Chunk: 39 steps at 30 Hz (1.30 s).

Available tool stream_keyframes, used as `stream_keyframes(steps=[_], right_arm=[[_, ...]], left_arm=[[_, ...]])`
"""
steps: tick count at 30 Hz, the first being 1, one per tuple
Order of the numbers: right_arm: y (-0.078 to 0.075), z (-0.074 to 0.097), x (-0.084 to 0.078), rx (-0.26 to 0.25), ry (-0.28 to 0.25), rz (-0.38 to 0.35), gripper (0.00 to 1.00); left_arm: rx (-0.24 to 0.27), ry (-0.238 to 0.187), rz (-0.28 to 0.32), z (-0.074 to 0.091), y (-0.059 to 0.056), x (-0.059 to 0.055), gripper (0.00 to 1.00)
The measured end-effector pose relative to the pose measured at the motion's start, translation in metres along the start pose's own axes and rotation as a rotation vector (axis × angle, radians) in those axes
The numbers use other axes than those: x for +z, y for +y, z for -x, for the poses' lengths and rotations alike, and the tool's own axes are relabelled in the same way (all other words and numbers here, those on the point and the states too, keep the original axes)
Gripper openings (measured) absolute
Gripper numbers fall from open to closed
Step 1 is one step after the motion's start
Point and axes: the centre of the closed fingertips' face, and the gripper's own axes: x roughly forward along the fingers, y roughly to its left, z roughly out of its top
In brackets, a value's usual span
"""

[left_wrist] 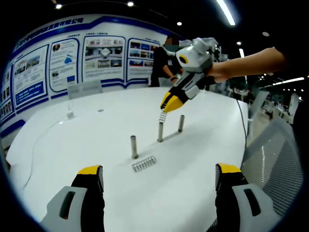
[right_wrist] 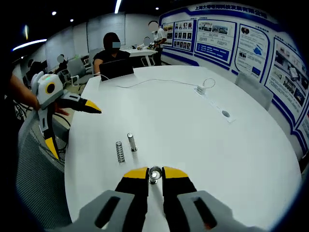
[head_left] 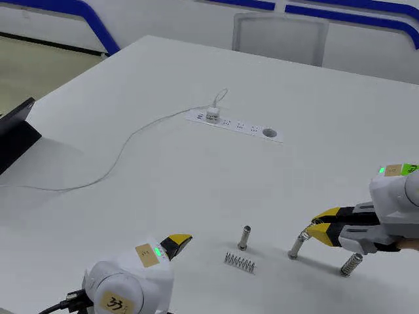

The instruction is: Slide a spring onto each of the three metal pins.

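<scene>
My right gripper is shut on a spring, which I see end-on between its yellow tips. That spring hangs at the top of a tilted metal pin. A bare pin stands upright at the table's middle front, and a loose spring lies flat just in front of it. To the right, another pin carries a spring around it. My left gripper is low at the front left, its jaws wide open and nothing between them, a short way from the loose spring.
The white table carries a built-in socket strip with a plugged-in white cable trailing left. A dark laptop sits at the left edge and a grey chair stands behind. People sit at tables in the room's background.
</scene>
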Motion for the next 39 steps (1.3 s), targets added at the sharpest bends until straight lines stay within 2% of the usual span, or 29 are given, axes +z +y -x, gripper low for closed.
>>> stream_keyframes(steps=[6,12,21,31,39], right_arm=[[0.005,-0.007,-0.002,0.015,0.015,0.006,0.11],[0.007,-0.018,-0.008,0.019,0.063,0.033,0.11],[0.009,-0.031,-0.018,0.029,0.131,0.061,0.11],[0.010,-0.039,-0.025,0.038,0.162,0.061,0.11],[0.011,-0.044,-0.030,0.041,0.180,0.063,0.11]], left_arm=[[-0.003,-0.004,0.017,0.000,0.000,0.000,0.98],[0.023,-0.012,0.043,0.002,0.007,0.001,0.98],[0.025,-0.012,0.057,0.002,0.008,0.001,0.97],[0.021,-0.014,0.077,0.002,0.007,0.001,0.97],[0.014,-0.004,0.069,0.002,0.005,-0.001,0.97]])
